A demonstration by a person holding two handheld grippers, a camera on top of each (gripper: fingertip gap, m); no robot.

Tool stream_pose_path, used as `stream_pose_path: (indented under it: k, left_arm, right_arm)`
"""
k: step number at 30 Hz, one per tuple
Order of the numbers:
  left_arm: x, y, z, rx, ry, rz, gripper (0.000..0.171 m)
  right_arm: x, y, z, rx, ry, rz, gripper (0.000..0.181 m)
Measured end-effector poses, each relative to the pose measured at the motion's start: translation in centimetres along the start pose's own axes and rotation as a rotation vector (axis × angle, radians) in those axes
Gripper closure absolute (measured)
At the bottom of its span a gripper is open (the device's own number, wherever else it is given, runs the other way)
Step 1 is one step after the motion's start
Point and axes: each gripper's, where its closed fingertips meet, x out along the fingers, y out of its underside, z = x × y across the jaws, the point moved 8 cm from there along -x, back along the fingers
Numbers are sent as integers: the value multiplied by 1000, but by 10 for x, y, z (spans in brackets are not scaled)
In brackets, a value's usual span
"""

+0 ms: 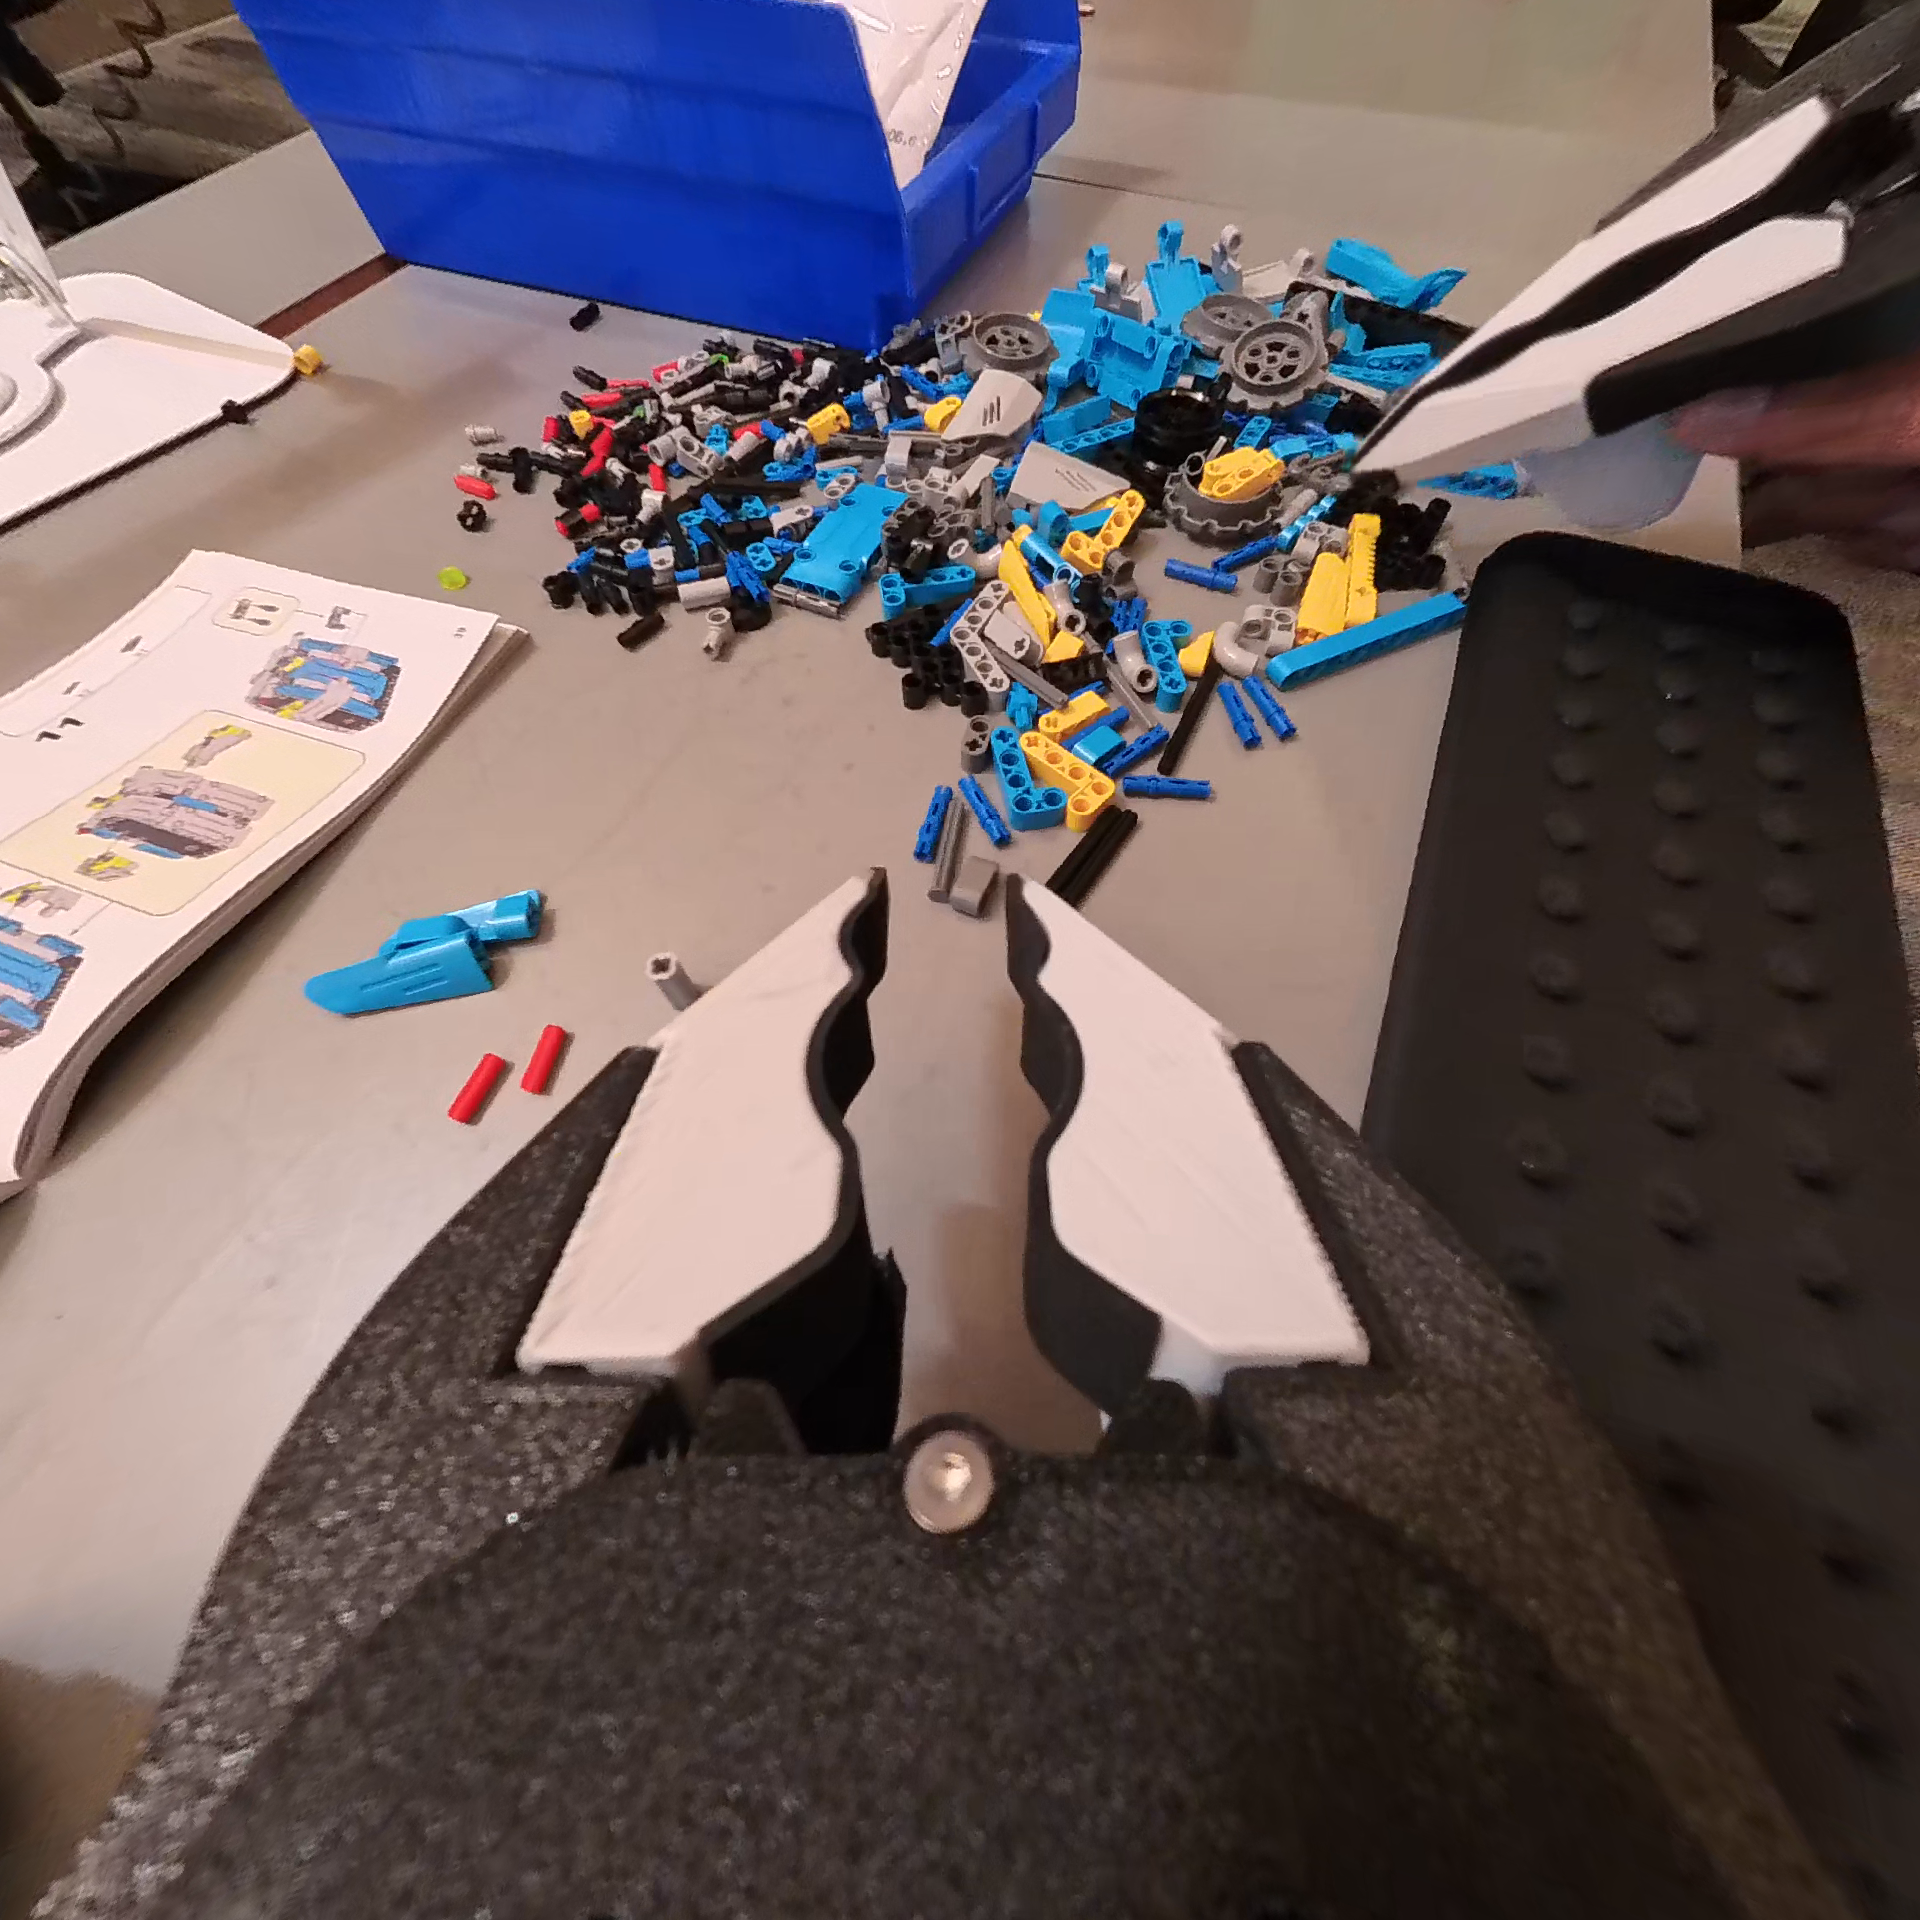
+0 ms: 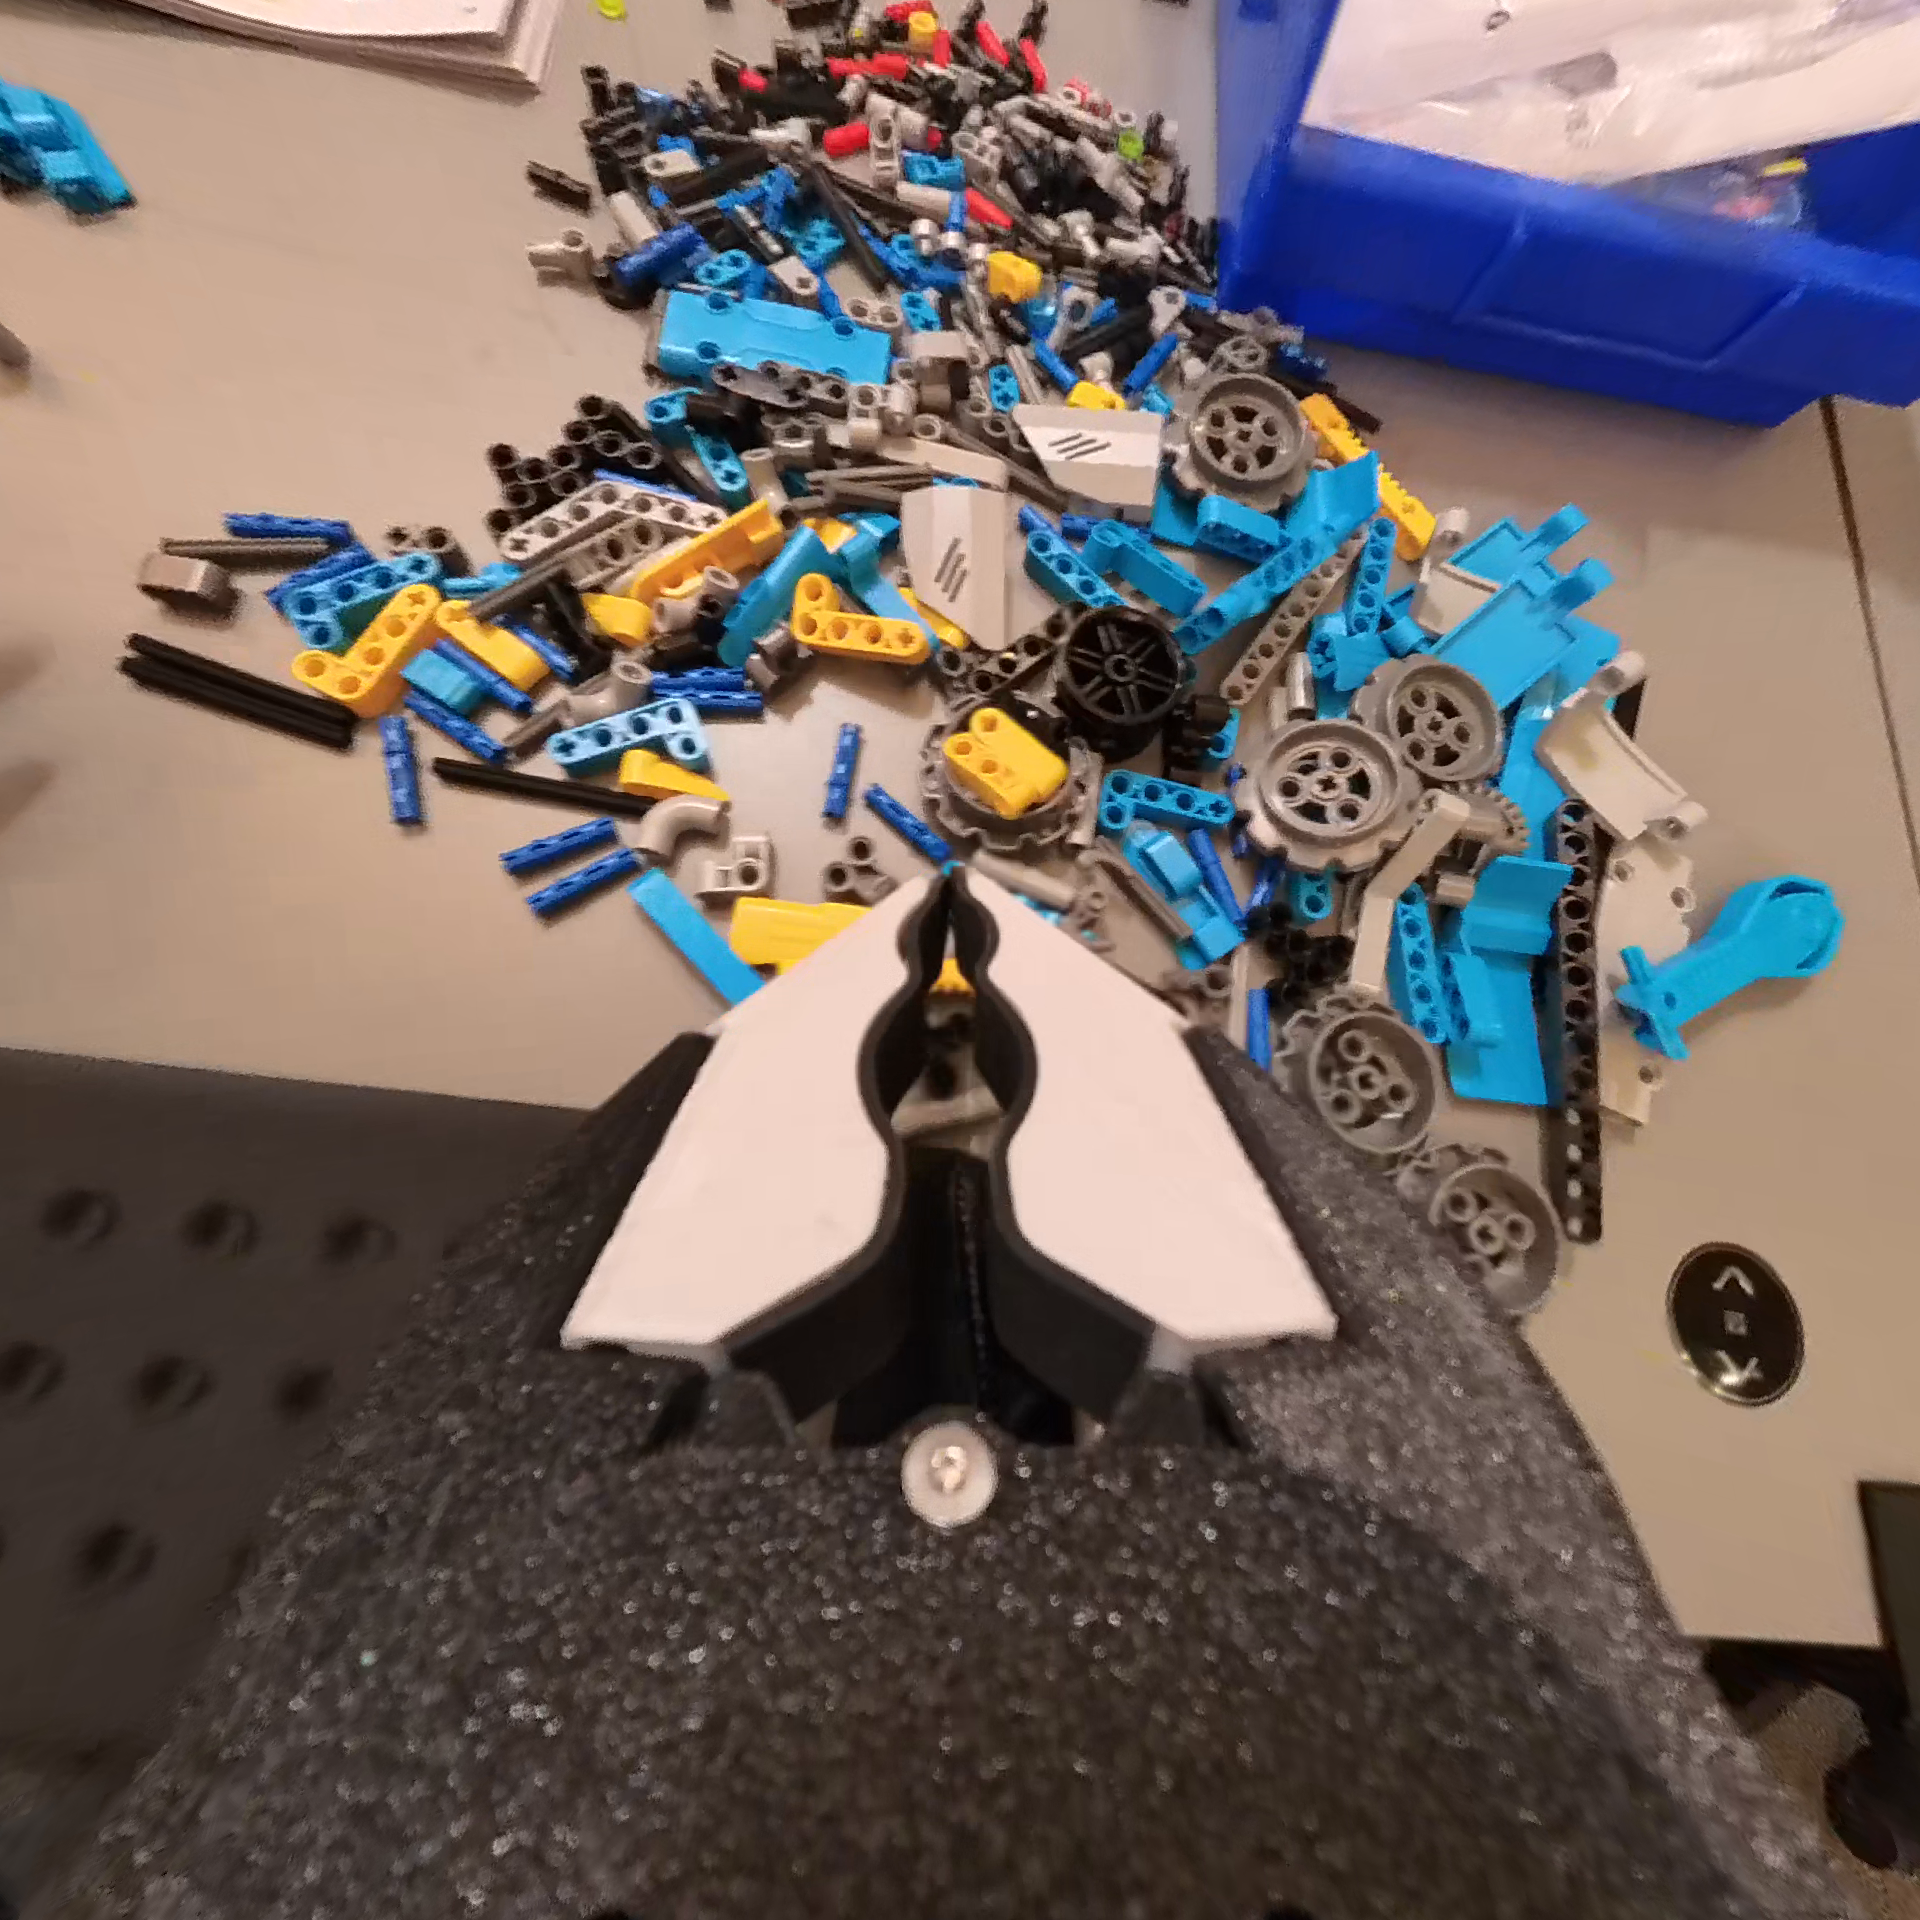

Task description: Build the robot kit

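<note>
Now: L gripper (image 1: pixel 945 896) low over tabletop (image 1: pixel 675 1122), jaws narrowly apart, empty, tips just beside grey piece (image 1: pixel 975 886) at pile (image 1: pixel 1039 540) edge; R gripper (image 2: pixel 948 891) jaws closed at tips, nosed into pile nr yellow block (image 2: pixel 1003 767), unclear if pinching anything.

We note a grey table (image 1: pixel 644 748) filling both views under warm indoor light. Patterned carpet (image 1: pixel 94 114) shows at the upper left of the left wrist view, beyond the table's far edge.
</note>
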Motion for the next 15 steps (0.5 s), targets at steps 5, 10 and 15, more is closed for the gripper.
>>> stream_pose_path:
  k: [5,10,15]
  left_arm:
    - [0,1,-5,30,-2,11,150]
    - [-1,2,-4,35,-14,12,150]
    - [0,2,-2,30,-27,16,150]
  right_arm:
    - [-9,4,-2,-92,112,34,181]
    - [-15,24,-54,40,199,62,181]
    - [-15,43,-81,135,207,54,181]
